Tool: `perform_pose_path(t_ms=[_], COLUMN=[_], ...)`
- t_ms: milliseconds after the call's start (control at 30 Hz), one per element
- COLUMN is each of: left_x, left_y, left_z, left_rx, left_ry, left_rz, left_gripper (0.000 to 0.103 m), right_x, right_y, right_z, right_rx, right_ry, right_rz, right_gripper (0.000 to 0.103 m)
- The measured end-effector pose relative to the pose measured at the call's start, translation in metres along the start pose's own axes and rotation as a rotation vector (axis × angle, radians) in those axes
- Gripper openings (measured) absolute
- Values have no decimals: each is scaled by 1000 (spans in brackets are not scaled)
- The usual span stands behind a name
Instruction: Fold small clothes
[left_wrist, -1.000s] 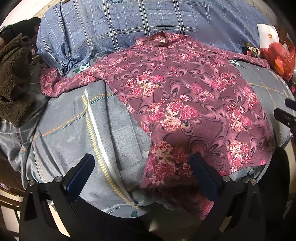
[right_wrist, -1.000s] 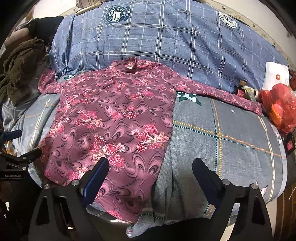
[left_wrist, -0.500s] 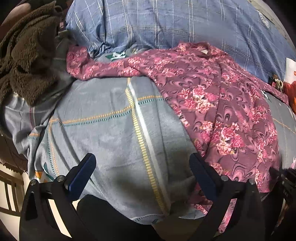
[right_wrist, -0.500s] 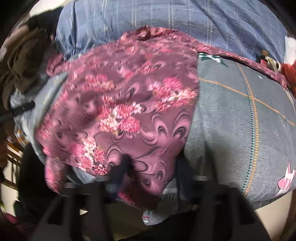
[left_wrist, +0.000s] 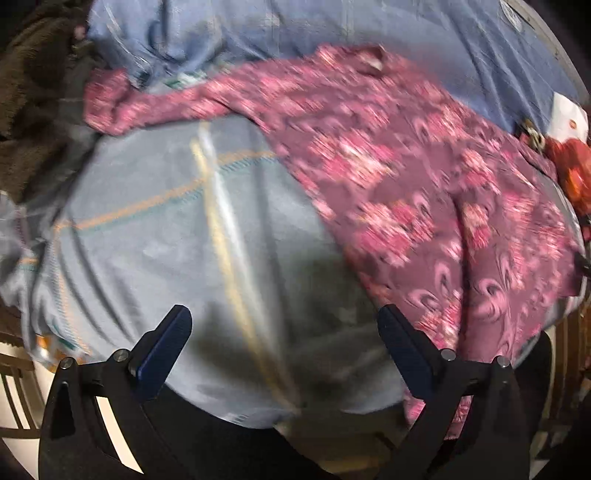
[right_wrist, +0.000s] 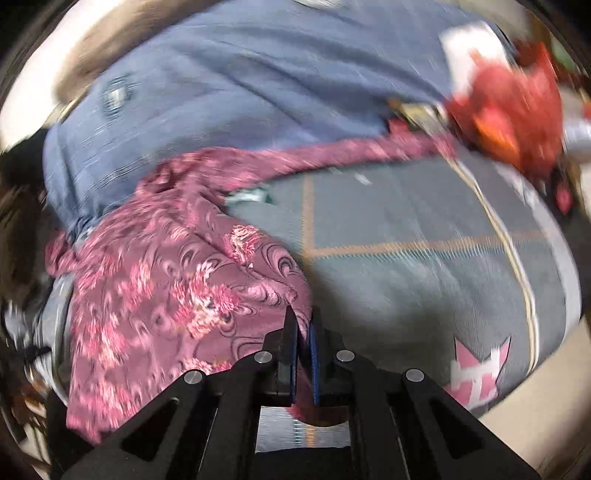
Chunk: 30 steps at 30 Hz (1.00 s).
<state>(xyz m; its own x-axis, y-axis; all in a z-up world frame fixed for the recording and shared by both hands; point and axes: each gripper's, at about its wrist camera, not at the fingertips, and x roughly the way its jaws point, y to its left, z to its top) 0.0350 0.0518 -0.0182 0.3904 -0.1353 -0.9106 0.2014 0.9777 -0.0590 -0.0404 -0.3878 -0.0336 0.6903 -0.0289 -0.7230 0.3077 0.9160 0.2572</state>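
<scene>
Our right gripper (right_wrist: 303, 332) now clamped on the maroon floral shirt's (right_wrist: 166, 280) near hem, fabric dragged and bunched leftward

Grey checked bedsheet (left_wrist: 177, 236) with orange lines, spread over bed; blue plaid quilt (right_wrist: 229, 92) bunched behind; brown fleecy blanket (left_wrist: 33, 110) at left; red bag (right_wrist: 513, 103), possibly plastic, far right.

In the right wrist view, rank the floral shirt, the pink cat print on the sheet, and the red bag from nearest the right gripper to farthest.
1. Floral shirt: its hem is pinched in the right gripper.
2. Pink cat print: low right, on the grey sheet.
3. Red bag: far upper right.
</scene>
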Motion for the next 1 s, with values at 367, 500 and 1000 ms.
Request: perform_pose_path(t_ms=[367, 500, 1000], left_x=[29, 25, -19], left_y=[-56, -57, 82], left_z=[7, 15, 38], left_rx=[-6, -2, -238], left_ry=[135, 105, 58], left_rz=[-135, -150, -168], left_gripper=[69, 3, 3], right_x=[20, 20, -3], right_y=[8, 4, 33], right_z=[-10, -12, -21], right_rx=[2, 19, 4], right_ry=[29, 31, 120], right_rz=[50, 63, 172], right_gripper=[9, 9, 5])
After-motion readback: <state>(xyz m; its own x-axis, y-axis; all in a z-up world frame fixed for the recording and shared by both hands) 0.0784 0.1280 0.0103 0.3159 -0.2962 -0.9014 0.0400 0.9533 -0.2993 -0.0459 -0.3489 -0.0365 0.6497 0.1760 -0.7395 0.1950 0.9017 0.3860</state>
